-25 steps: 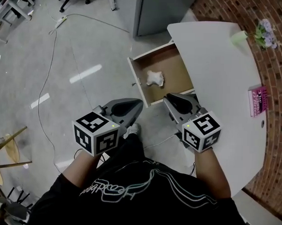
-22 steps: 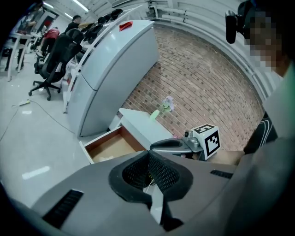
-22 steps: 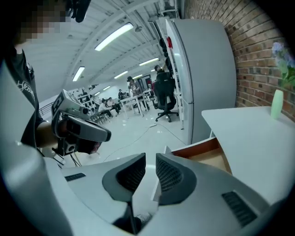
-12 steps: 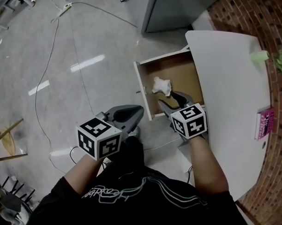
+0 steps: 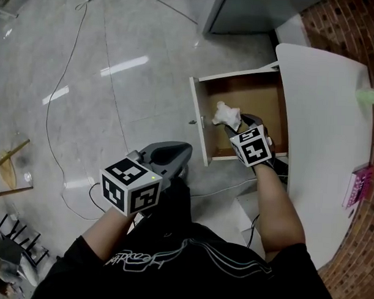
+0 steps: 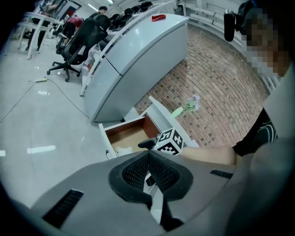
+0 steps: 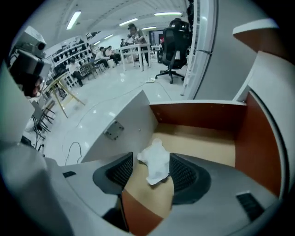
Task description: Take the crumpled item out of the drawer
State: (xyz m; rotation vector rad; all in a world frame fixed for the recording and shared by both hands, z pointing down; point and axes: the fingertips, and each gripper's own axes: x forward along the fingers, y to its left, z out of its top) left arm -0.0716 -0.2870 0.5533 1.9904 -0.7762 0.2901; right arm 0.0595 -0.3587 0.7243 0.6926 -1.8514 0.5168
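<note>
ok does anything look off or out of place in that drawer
Only the crumpled white item: it lies alone on the bare floor of the open drawer, near its front. The right gripper has its jaws opening around it, not pressing on it. Nothing looks spilled or damaged.

Crumpled item (image 5: 227,115): looking like white paper or tissue, creased and matt.
Drawer (image 5: 257,100): showing a matt, wood-toned bottom inside smooth white walls.
Worktop (image 5: 323,120): appearing smooth, white and faintly sheened.
Floor (image 5: 84,111): gleaming glossy grey (ceiling lights reflecting in it).
Wall (image 5: 356,261): showing rough red brick.
</note>
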